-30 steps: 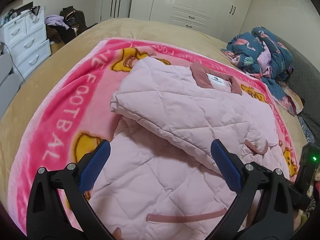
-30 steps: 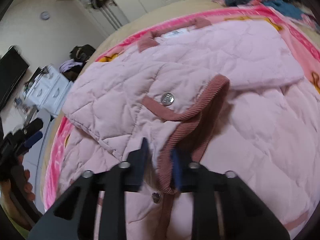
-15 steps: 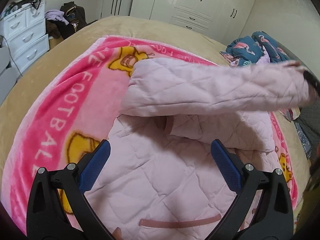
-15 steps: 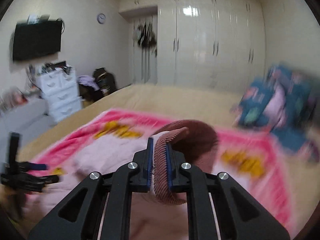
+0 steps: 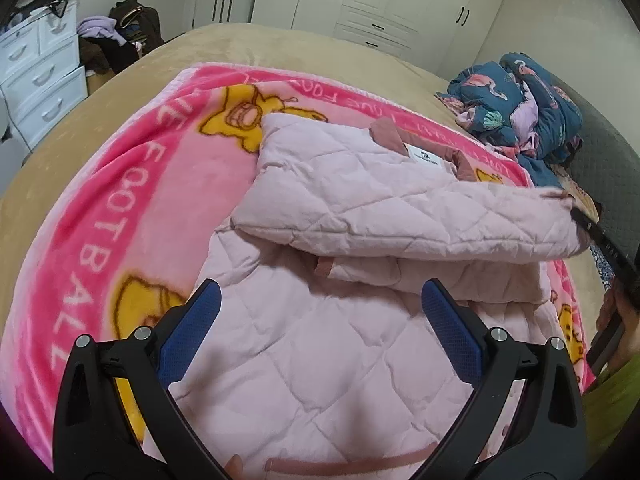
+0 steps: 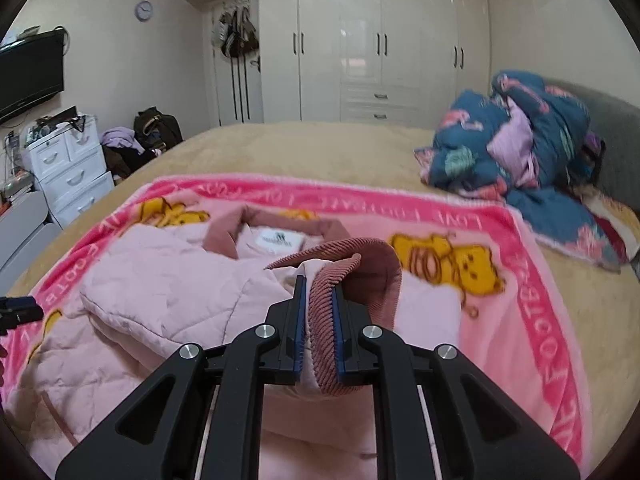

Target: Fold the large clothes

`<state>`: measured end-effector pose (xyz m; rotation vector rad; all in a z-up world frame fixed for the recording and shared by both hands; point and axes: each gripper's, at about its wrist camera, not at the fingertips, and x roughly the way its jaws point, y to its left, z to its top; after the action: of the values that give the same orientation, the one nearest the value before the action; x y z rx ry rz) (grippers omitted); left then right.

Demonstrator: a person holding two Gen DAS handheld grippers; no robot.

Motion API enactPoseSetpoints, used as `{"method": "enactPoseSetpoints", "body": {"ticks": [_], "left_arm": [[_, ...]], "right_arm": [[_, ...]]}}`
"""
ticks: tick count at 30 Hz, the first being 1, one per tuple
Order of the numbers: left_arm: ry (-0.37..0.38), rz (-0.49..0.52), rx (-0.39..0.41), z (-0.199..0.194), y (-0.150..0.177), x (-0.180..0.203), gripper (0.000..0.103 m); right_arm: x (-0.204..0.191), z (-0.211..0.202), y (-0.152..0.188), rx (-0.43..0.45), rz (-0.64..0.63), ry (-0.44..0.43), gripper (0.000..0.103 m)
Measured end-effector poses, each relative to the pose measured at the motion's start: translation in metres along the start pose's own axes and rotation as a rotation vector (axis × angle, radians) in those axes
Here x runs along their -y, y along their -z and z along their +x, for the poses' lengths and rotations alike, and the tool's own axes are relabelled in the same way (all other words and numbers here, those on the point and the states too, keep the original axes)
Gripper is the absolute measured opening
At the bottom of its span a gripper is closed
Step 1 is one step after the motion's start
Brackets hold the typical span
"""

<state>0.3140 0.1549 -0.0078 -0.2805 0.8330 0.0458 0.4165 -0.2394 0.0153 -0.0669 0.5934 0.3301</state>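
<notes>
Gripping the jacket's [image 5: 320,360] corduroy cuff [image 6: 324,336], right gripper [image 6: 318,328] lifts; left gripper [image 5: 320,320] hovers open.

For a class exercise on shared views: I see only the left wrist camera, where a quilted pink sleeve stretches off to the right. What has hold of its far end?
Observer: The right gripper is shut on the sleeve's corduroy cuff.
Operator: Is the cuff on the bed or in the air?
Observer: In the air; it arches above the pink jacket.
Operator: What hangs on the wall at far left?
Observer: A black television, with a round clock further right.
Operator: And my own gripper?
Observer: The tip of the left gripper shows at the left edge.
</notes>
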Motion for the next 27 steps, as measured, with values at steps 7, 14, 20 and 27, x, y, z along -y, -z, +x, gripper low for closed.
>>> {"method": "enactPoseSetpoints", "body": {"ticks": [7, 14, 20, 27], "left_arm": [[0.021, -0.009, -0.001, 0.006, -0.009, 0.007, 0.094], [0.027, 0.034, -0.04, 0.025, -0.022, 0.026, 0.094], [0.014, 0.071, -0.071, 0.055, -0.05, 0.043, 0.094], [0.0, 0.089, -0.191, 0.109, -0.057, 0.046, 0.094]], "right_arm": [[0.007, 0.014, 0.023, -0.083, 0.064, 0.009, 0.014], [0.017, 0.011, 0.034, -0.141, 0.144, 0.028, 0.058], [0.019, -0.003, 0.038, -0.133, 0.185, 0.014, 0.058], [-0.026, -0.002, 0.034, -0.136, 0.103, -0.067, 0.058]]}}
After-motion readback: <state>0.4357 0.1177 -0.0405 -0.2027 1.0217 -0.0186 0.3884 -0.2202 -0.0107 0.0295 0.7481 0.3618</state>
